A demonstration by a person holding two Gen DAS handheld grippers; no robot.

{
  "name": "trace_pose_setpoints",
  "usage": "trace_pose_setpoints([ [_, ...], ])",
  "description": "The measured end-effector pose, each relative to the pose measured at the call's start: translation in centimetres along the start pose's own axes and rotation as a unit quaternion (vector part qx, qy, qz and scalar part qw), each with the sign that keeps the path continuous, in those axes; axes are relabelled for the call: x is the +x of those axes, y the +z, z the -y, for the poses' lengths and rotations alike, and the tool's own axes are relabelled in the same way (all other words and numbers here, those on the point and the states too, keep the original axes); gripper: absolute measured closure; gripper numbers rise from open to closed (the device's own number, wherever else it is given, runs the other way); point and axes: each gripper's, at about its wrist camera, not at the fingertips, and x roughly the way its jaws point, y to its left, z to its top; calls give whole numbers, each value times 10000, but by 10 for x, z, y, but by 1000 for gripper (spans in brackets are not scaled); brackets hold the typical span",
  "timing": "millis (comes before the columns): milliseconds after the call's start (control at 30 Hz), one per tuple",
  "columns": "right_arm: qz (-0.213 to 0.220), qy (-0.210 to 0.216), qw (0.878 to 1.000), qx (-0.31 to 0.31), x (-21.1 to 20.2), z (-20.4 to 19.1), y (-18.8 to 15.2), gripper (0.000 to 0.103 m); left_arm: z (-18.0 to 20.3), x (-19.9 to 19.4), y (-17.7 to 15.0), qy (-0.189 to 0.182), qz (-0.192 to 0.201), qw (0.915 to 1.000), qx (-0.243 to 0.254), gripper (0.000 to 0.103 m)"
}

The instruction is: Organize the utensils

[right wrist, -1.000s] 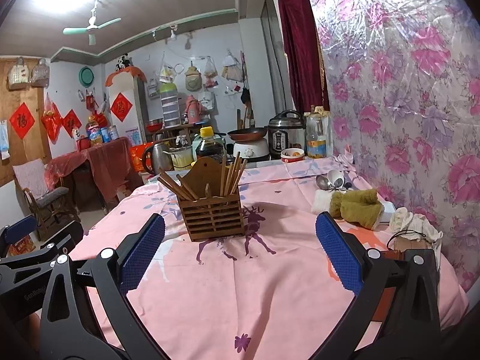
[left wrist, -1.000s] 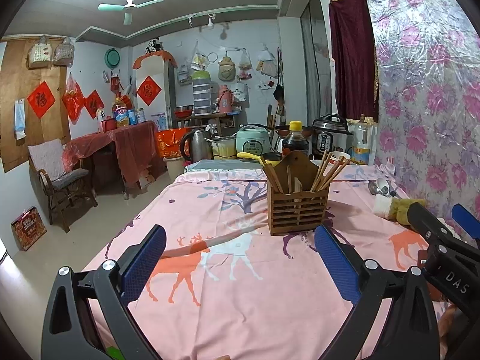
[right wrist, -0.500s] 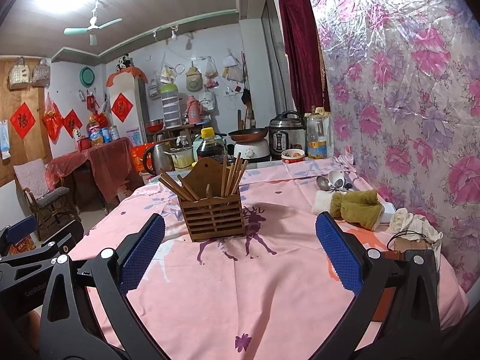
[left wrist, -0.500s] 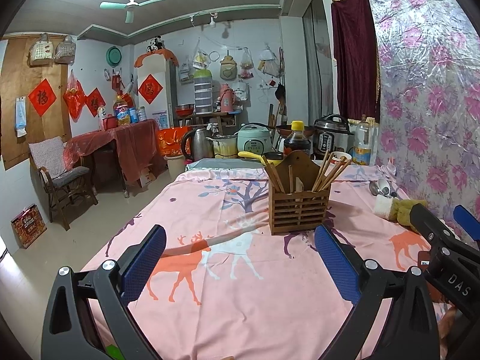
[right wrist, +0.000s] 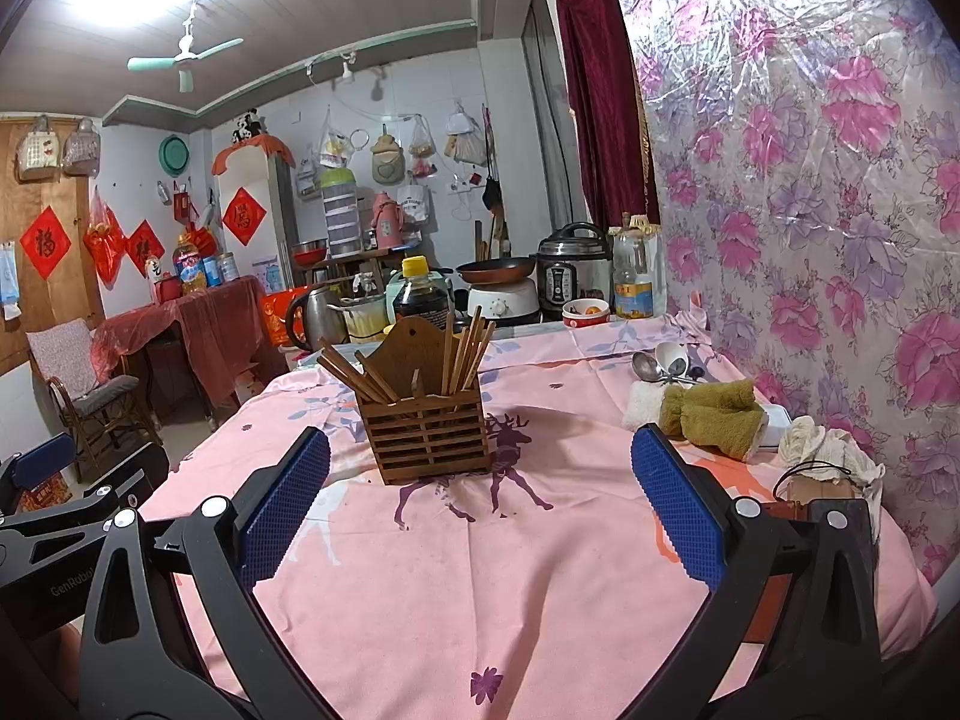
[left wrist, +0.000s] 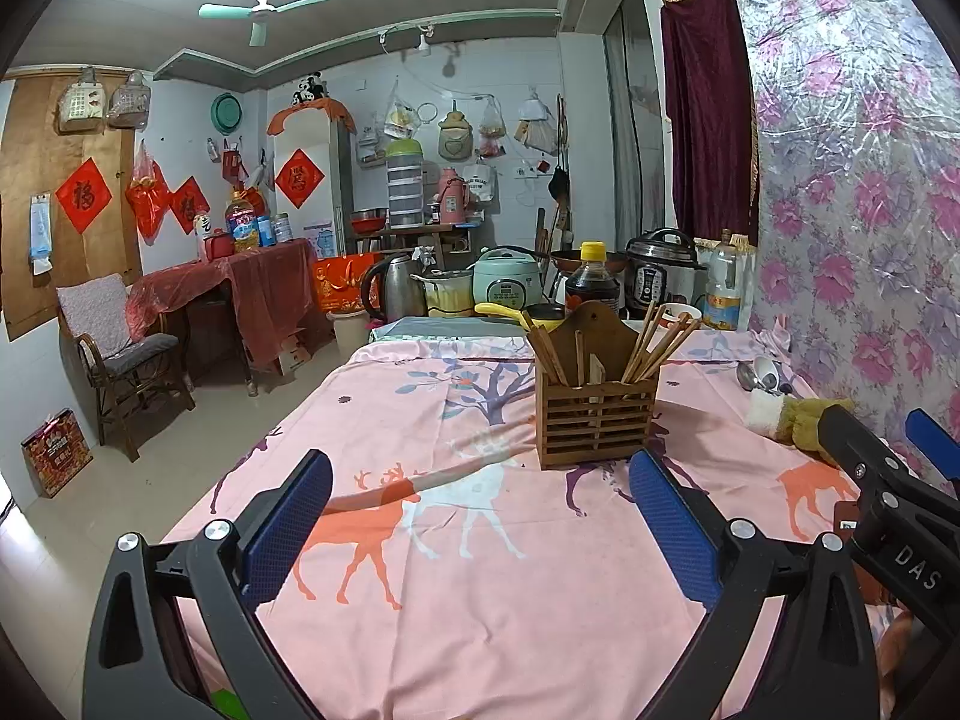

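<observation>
A slatted wooden utensil holder (left wrist: 595,420) (right wrist: 427,431) stands upright mid-table on the pink deer-print cloth (left wrist: 480,570) (right wrist: 510,570). Several wooden chopsticks (left wrist: 651,343) (right wrist: 465,351) lean in it. Metal and white spoons (right wrist: 663,363) (left wrist: 762,373) lie at the far right by the wall. My left gripper (left wrist: 477,519) is open and empty, hovering short of the holder. My right gripper (right wrist: 480,495) is open and empty, also short of the holder. The right gripper shows at the right edge of the left wrist view (left wrist: 888,480).
A folded olive and white towel (right wrist: 702,411) and a crumpled white cloth (right wrist: 831,450) lie at the right by the floral wall. Cookers, a kettle and a soy bottle (right wrist: 423,294) crowd the table's far end. A chair (left wrist: 114,360) stands on the floor left.
Both views shifted very slightly; the grippers stay open and nothing on the table has moved.
</observation>
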Motion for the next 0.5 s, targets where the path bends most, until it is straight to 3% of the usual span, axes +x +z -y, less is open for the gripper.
trace_pose_setpoints([
  [500,-1,3,10000,0,0,0,0,6,1,-1,0,-4,-2,10000,-4,6],
])
